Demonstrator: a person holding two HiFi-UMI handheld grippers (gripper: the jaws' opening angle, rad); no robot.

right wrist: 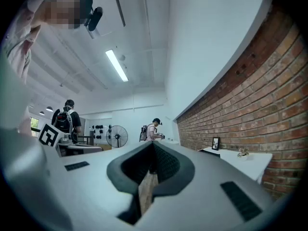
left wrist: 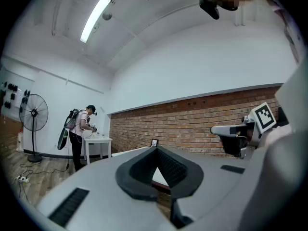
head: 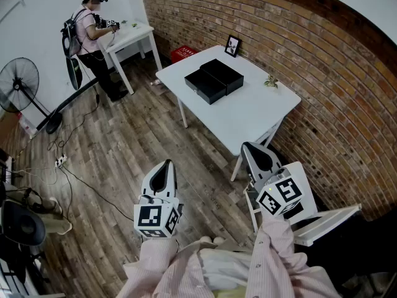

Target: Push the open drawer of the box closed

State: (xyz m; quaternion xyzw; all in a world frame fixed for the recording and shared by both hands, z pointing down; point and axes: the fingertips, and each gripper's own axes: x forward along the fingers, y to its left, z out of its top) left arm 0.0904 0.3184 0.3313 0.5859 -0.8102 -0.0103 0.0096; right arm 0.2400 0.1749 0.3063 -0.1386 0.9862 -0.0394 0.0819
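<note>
Two pairs of fingers pressed together, empty: left gripper [head: 165,165] and right gripper [head: 255,149] hover well apart from the tabletop [head: 254,113], where the box [head: 223,73] has its drawer [head: 205,87] open.

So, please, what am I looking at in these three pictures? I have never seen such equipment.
A person holds a two-jaw tool in each hand; there is no robot arm. The head view comes from a camera on the person's head, looking down: left tool and right tool, both shut and empty. The other two pictures come from cameras riding on the tools. Ahead stands a white table with a black box, its drawer open, a picture frame and a small plant. Another person works far off.
</note>
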